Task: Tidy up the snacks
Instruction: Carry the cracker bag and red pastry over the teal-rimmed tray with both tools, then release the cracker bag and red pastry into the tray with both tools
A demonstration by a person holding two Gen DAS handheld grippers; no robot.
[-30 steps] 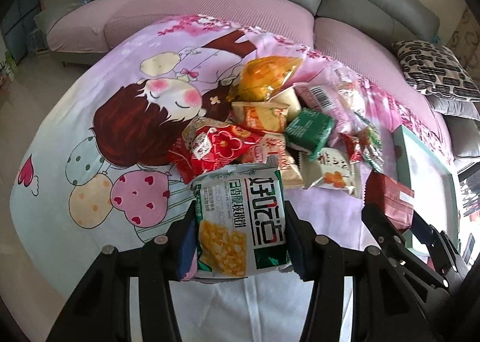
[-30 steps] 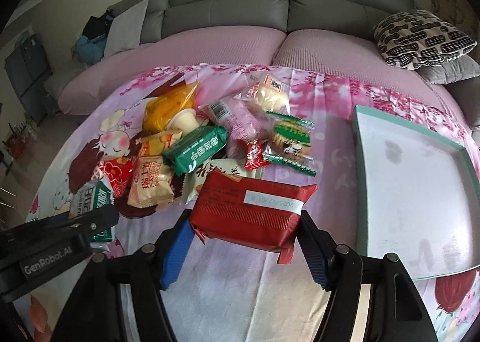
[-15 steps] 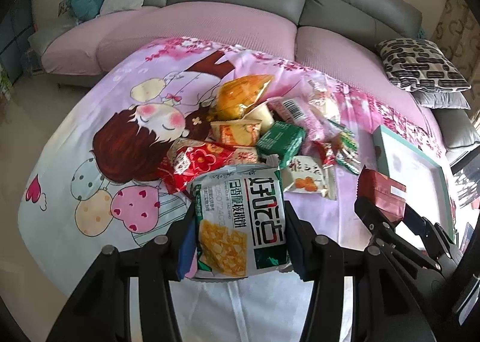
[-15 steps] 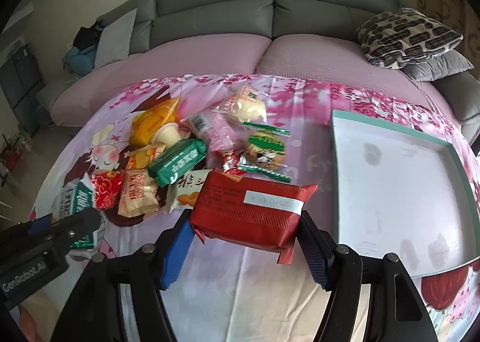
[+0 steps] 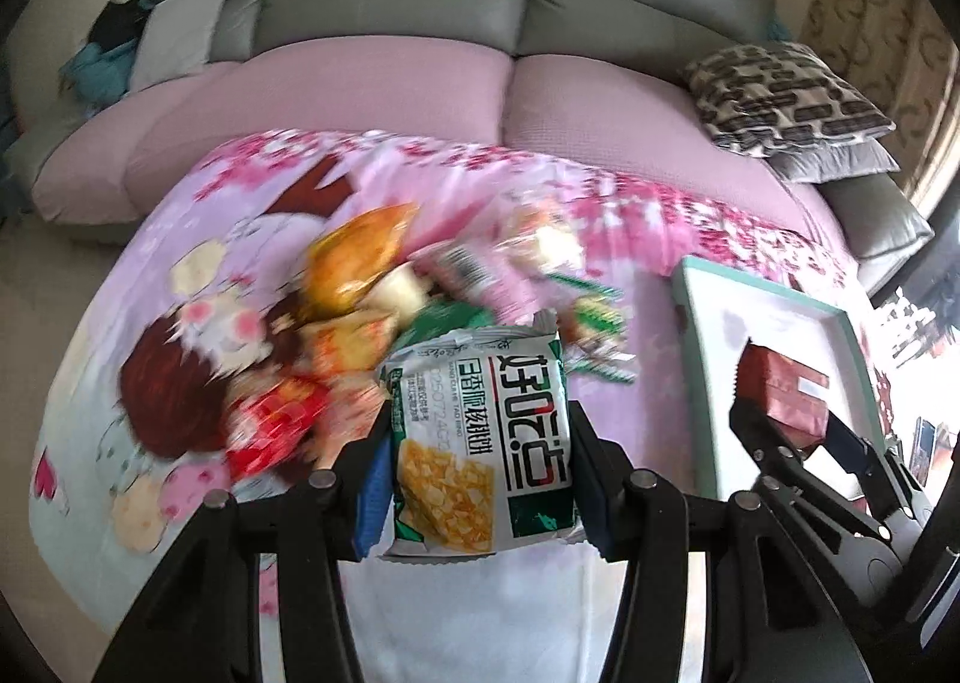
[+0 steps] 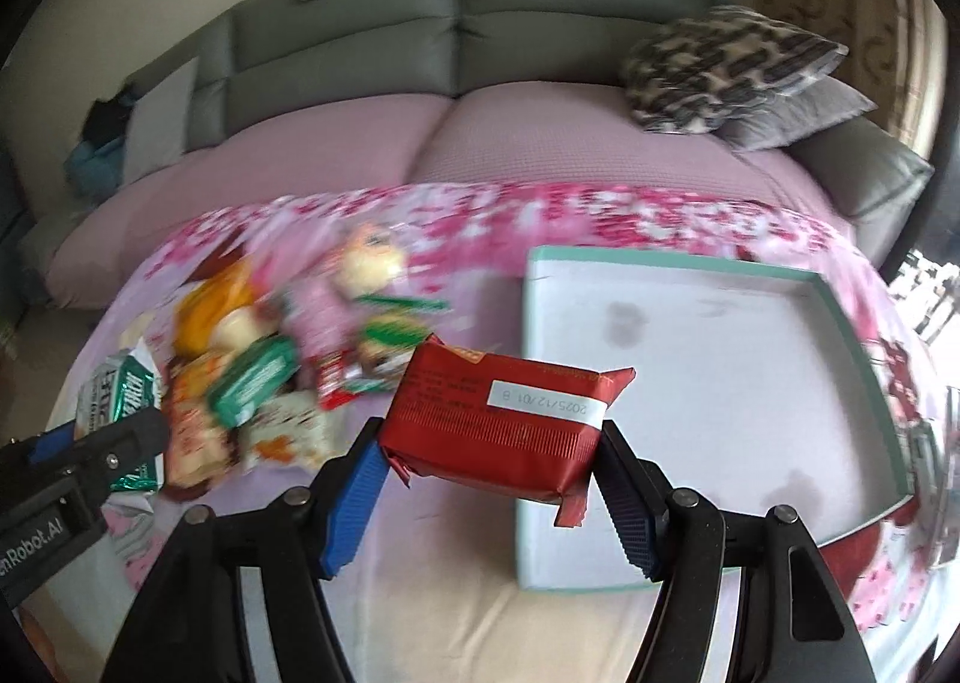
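The left claw (image 5: pixel 477 479) is clamped on a white-and-green cracker packet (image 5: pixel 480 437), its blue pads pressing the packet's two long sides, and the right claw (image 6: pixel 489 470) is clamped on a red snack pack (image 6: pixel 501 419) by its short ends. Both packets hang clear of the cloth. The landmark here is the shallow white box (image 6: pixel 840 542) with a teal rim, lying on the pink cartoon-printed cloth (image 6: pixel 420 557). The red snack pack hangs over the box's near-left corner, while the cracker packet sits well to the left of the box, on the side of the snack pile (image 5: pixel 384 293) that lies left of the box.

The step in hand looks like carrying both packets to the box. To do it well, bring the red snack pack fully inside the rim before letting go, low over the floor of the box, so it lands flat and does not catch the wall. Set it toward a far corner, leaving room for the rest. The cracker packet is soft and puffy, so the grip should stay steady. Bring it in beside the red pack, not on top, with the two claws kept apart so they do not knock each other over the box.
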